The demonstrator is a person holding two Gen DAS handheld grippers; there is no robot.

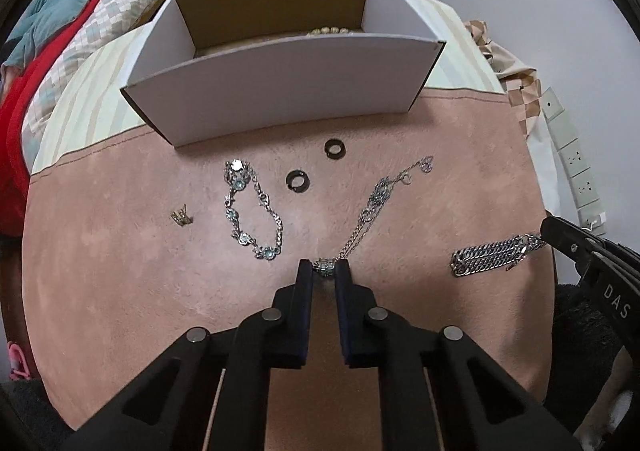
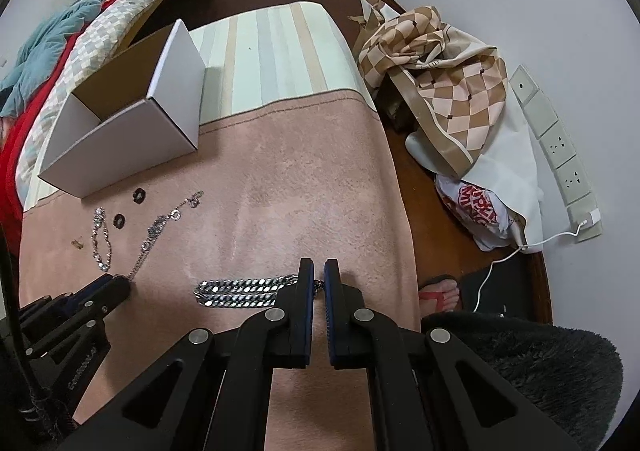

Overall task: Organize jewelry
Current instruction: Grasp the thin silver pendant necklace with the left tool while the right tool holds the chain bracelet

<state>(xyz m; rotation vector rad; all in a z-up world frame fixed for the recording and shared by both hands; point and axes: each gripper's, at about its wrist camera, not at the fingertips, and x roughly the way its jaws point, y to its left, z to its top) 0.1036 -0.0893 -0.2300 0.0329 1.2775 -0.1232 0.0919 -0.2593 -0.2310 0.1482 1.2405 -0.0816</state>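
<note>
The thin silver necklace (image 1: 374,207) lies stretched across the middle of the pink blanket (image 1: 120,271), its crystal pendant (image 1: 324,267) at the near end, pinched between the narrowed fingers of the left gripper (image 1: 324,271). Its far end, with small ring charms, points toward the white cardboard box (image 1: 280,91), which stands across the seam where the pink blanket meets the striped cover (image 2: 272,51).

Toward the right edge of the blanket lies the heavy curb chain (image 2: 240,293), folded into two parallel runs. The right gripper (image 2: 319,283) has its fingers drawn close around the chain's right end, gripping it there.

Left of the necklace, a crystal bracelet (image 1: 252,211) lies in an open loop. Two black rings (image 1: 298,181) sit between the bracelet and the necklace, one nearer the box. A small gold piece (image 1: 182,217) rests alone toward the left edge.

Inside the box, a strand of pale beads (image 1: 328,31) shows just above the front wall.
</note>
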